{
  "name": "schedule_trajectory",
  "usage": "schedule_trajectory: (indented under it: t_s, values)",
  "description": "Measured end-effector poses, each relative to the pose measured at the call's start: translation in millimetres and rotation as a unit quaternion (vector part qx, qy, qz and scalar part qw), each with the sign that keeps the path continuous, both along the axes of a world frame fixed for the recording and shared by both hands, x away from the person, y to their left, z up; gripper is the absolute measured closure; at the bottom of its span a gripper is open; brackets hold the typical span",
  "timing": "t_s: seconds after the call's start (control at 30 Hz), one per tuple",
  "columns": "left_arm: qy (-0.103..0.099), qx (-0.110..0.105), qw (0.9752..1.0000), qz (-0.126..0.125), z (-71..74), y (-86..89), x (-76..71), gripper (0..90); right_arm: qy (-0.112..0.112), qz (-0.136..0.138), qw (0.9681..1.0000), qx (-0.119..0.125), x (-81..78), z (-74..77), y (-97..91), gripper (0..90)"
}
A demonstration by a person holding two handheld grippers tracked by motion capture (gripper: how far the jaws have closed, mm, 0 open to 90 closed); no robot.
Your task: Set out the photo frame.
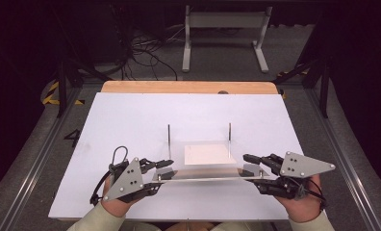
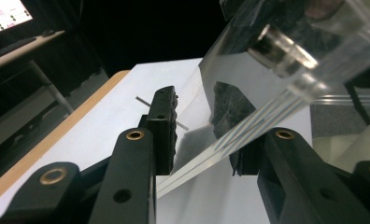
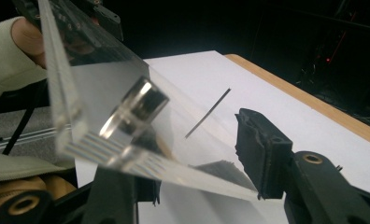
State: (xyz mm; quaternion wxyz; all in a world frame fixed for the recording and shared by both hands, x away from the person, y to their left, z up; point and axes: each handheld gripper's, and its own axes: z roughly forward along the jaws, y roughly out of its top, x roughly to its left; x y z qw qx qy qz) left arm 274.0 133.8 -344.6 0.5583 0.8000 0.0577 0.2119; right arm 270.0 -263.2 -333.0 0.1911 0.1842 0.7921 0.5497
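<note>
A clear acrylic plate [image 1: 205, 174] hangs tilted above the near part of the white table [image 1: 131, 120], held at both near corners. My left gripper [image 1: 162, 175] is shut on its left corner. My right gripper [image 1: 252, 172] is shut on its right corner. In the left gripper view the plate's edge [image 2: 248, 130] runs between my jaws [image 2: 202, 126], with a metal stud [image 2: 279, 51] in its corner. The right gripper view shows the same grip [image 3: 202, 149] on the plate [image 3: 103, 79] with its stud [image 3: 138, 109]. A white sheet [image 1: 205, 154] lies under the plate.
Two thin metal rods [image 1: 169, 139] [image 1: 230, 137] stand upright on the table just beyond the plate. A wooden strip [image 1: 188, 87] borders the far edge. Past it on the floor are a white stand [image 1: 224, 33] and loose cables [image 1: 145, 53].
</note>
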Motion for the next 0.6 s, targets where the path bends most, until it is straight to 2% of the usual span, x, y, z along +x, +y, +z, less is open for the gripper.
schedule_trajectory:
  t_s: [0.13, 0.27, 0.47, 0.6]
  values:
    - [0.002, -0.016, 0.9999, -0.005, 7.9, 2.4, -3.5, 66.6, -0.006, 0.002, 0.9999, 0.011, -4.5, 7.4, -0.1, 53.5]
    - [-0.006, -0.028, 0.9996, -0.002, 15.3, 4.5, -5.2, 66.0, -0.008, 0.008, 0.9995, 0.028, -7.5, 13.9, -0.5, 54.3]
    - [-0.007, -0.05, 0.9986, 0.018, 19.2, 9.2, 0.3, 59.6, -0.007, 0.014, 0.9987, 0.049, -7.1, 18.8, 4.1, 57.1]
    - [-0.007, -0.068, 0.9971, 0.033, 20.3, 10.4, 4.7, 56.3, -0.02, 0.017, 0.9977, 0.062, -2.1, 21.8, 7.7, 58.3]
